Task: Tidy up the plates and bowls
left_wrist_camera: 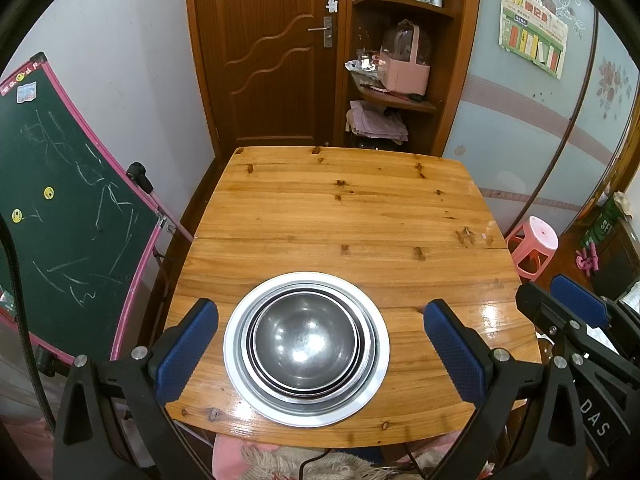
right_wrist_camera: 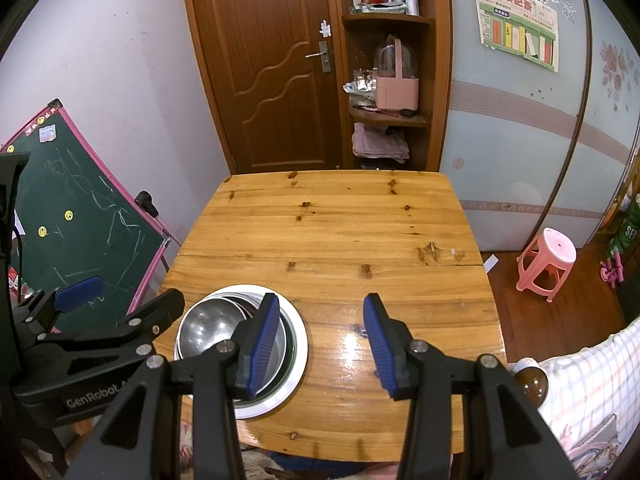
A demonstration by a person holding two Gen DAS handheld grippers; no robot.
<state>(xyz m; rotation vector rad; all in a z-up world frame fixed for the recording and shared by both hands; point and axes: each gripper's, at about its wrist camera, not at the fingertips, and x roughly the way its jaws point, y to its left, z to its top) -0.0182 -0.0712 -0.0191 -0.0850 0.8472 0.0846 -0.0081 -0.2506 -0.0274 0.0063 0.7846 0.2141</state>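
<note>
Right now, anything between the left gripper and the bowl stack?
Nothing visible. The left gripper is open, its pads either side of the bowl stack on the table. The right gripper is off to the right, also open and empty.

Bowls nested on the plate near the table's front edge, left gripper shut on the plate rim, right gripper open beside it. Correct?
Not quite. The left wrist view shows the left gripper open, straddling the plate without touching it. The bowls are nested on the plate near the table's front edge, and the right gripper is open.
</note>
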